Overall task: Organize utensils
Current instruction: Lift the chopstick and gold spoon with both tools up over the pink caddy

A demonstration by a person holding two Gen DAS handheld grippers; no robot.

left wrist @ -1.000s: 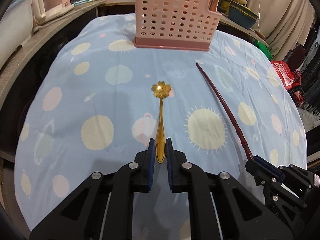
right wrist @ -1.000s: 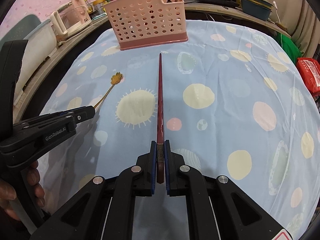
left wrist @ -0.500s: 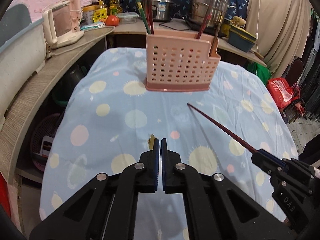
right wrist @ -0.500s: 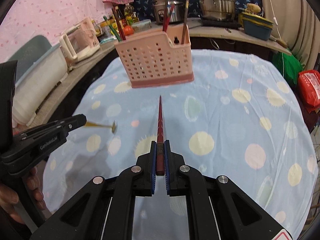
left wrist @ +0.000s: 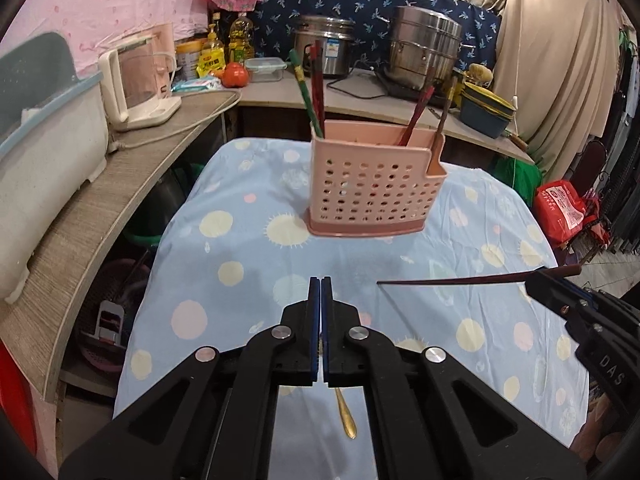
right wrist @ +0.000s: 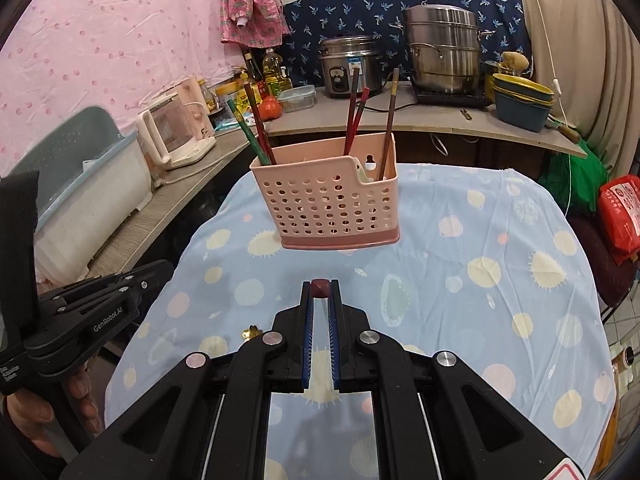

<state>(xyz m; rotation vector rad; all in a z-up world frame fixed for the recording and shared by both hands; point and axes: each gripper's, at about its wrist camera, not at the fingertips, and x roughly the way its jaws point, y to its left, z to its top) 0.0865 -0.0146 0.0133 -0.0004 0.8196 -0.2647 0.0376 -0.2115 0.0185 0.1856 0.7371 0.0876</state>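
Both grippers are clamped on utensils, lifted clear of the table. Left gripper (left wrist: 321,286) pinches the gold spoon (left wrist: 345,416), its handle end poking out below the pads; right gripper (right wrist: 320,292) grips the dark red chopstick (left wrist: 456,280) at its butt end, the shaft running level out to the left in the left view. Neither is in the pink holder (right wrist: 328,200) yet, which stands at the far middle of the table and already carries several chopsticks upright. So pick-up looks done; carrying and dropping in remain. Beyond lies a blue spotted tablecloth (right wrist: 500,280), then counters with a kettle (left wrist: 140,76) and steel pots (right wrist: 442,52).
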